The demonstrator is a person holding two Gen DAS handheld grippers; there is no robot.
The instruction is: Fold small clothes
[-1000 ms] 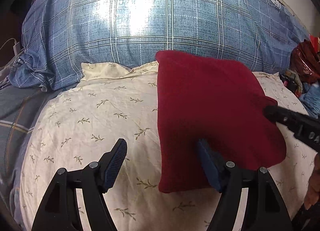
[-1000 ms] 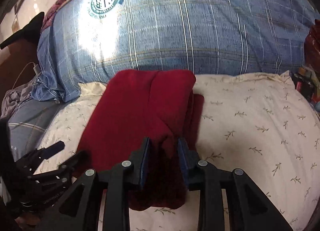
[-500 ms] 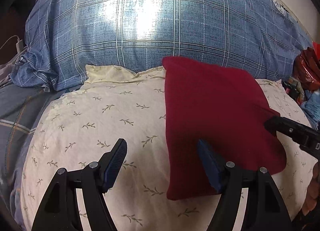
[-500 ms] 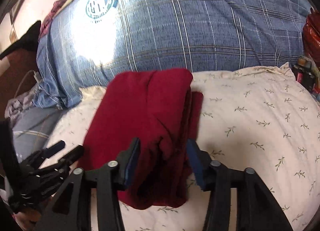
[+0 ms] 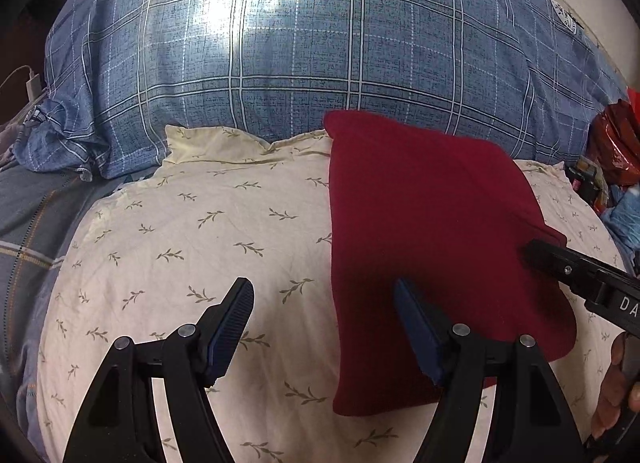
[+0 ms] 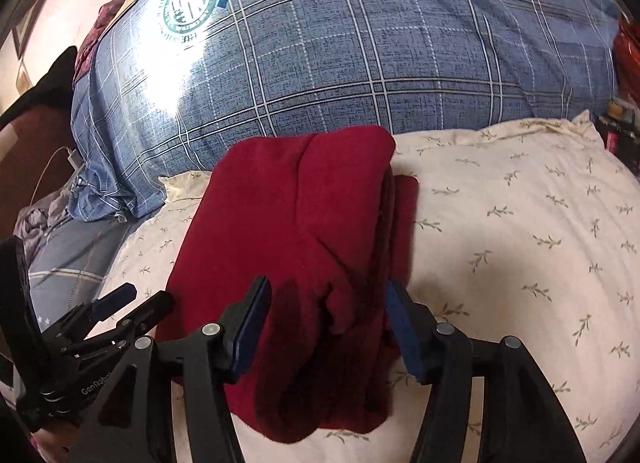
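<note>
1. Lying on the cream pillow (image 5: 208,231) with the leaf print, the folded dark red garment (image 5: 424,231) sits flat, its far edge touching the blue plaid bedding (image 5: 320,63) behind.
2. In the right wrist view, the garment (image 6: 296,223) shows a stacked fold along its right side, with a lower layer protruding just past the upper one.
3. Left gripper (image 5: 324,327): released. The jaws stand wide apart. One blue-padded finger is over bare pillow, the other is over the garment's near left portion. Nothing is held between them.
4. Right gripper (image 6: 328,323): released. The jaws stand apart on either side of the garment's near end. Cloth lies between the pads; whether the pads touch it cannot be told.
5. In the left wrist view, the right gripper (image 5: 580,275) enters from the right edge, its tip at the garment's right edge.
6. In the right wrist view, the left gripper (image 6: 112,303) appears at lower left, just beside the garment's left edge.
7. A white charger and cable (image 5: 30,83) lie at the far left, well apart from the garment.
8. Red items (image 5: 616,143) lie at the far right beyond the pillow.
</note>
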